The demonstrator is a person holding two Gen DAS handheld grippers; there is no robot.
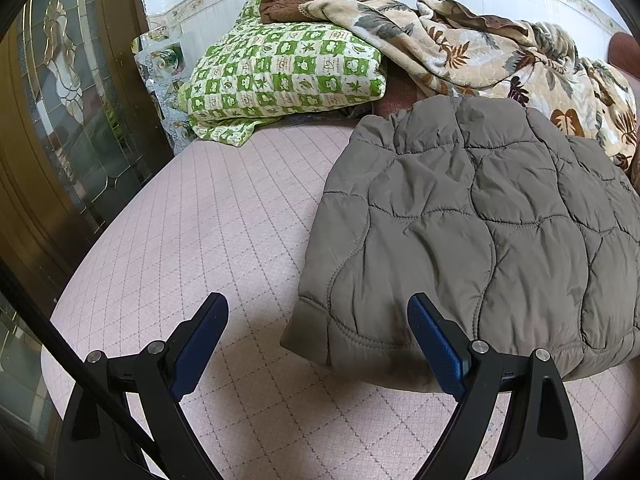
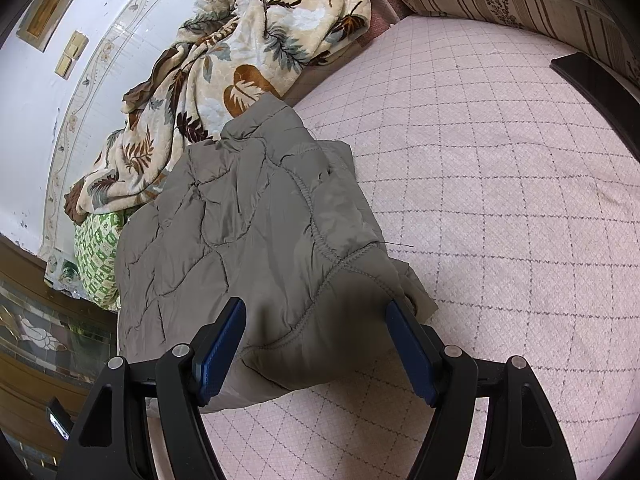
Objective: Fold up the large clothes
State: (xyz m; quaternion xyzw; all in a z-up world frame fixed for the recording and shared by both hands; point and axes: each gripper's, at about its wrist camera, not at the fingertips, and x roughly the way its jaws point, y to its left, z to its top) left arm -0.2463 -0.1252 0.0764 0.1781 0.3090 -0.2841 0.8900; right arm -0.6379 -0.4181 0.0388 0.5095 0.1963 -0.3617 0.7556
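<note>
Your left tongs (image 1: pixel 318 312) hang spread wide, nothing between them, above the pink quilted bed (image 1: pixel 224 216). The grey padded jacket (image 1: pixel 472 232) lies folded on that bed, just in front of the leaf-print blanket (image 1: pixel 480 52) and beside the green checked pillow (image 1: pixel 280 68). Your right tongs (image 2: pixel 316 316) gape too, hovering over the jacket's near edge, gripping nothing.

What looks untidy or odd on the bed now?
The flowered blanket lies crumpled by the wall, partly over the green pillow. The grey jacket looks folded, with a loose thread at its edge.
</note>
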